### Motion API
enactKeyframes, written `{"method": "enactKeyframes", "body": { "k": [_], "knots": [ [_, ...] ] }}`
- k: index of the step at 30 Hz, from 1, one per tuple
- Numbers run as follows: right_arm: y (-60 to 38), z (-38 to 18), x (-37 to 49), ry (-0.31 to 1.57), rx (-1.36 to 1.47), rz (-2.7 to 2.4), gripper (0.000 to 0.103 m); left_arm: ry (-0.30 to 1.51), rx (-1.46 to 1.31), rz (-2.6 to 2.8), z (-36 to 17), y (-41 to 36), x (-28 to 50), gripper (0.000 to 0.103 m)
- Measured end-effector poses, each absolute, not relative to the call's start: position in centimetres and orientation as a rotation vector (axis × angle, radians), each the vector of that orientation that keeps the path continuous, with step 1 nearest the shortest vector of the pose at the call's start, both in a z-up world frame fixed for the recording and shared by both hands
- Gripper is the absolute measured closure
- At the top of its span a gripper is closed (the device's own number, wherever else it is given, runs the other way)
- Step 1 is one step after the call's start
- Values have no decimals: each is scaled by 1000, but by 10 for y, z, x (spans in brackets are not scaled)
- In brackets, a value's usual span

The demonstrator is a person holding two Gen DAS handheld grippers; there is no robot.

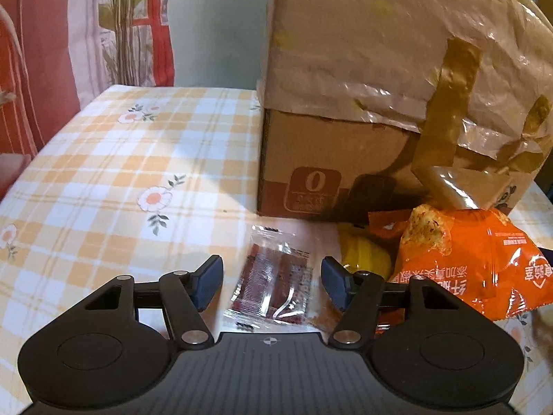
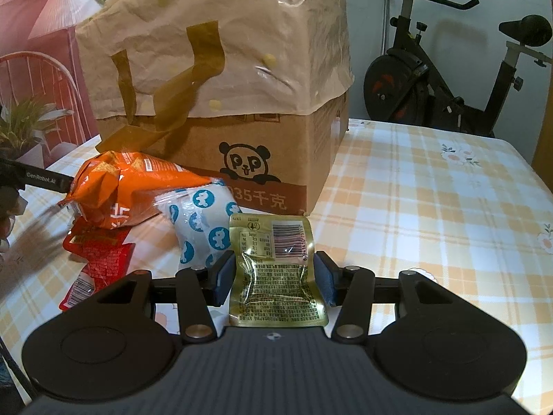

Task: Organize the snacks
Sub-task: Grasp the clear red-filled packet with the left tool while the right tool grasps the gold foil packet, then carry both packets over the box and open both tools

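Your left tool (image 1: 271, 278) stands released around a clear packet (image 1: 271, 282); your right tool (image 2: 273, 278) is clenched on a gold packet (image 2: 276, 269).

The clear packet of dark red strips lies flat on the checked surface (image 1: 121, 173), between the pads and apart from both; an orange bag (image 1: 463, 266) sits just right of it, before the cardboard box (image 1: 328, 162); the gold packet stands upright between the right pads, beside a blue-and-white packet (image 2: 204, 228).

A lived-in home room: beside the cardboard box (image 2: 242, 159) on the checked floral tablecloth (image 2: 432, 207) stands an exercise bike (image 2: 432, 79), with patterned curtains (image 1: 103, 27) behind it.
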State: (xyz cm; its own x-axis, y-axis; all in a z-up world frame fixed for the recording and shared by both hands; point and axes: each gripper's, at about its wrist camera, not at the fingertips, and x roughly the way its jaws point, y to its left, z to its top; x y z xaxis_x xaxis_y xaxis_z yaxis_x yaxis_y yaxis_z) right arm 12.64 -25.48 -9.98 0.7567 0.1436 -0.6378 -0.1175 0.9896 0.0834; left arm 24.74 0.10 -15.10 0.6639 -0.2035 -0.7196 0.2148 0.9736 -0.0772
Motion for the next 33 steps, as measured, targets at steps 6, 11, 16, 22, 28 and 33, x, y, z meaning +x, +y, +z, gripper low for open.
{"method": "enactKeyframes", "body": {
  "k": [6,11,16,22,28,33],
  "knots": [
    [-255,-100,128,702,40,144,51,793,107,-237,-152,-10,241,59],
    [-255,-100,128,701,42,143,51,786,84,-224,-148,-7,228,62],
    [-255,-100,128,701,43,144,51,768,25,-210,-140,1,215,62],
    [-256,-100,128,700,45,145,51,715,-33,-198,-125,5,203,62],
    [-254,-98,126,690,30,131,51,671,-42,-197,-108,9,205,62],
    [-258,-87,116,661,43,113,51,598,-39,-201,-84,10,202,62]
  ]
}}
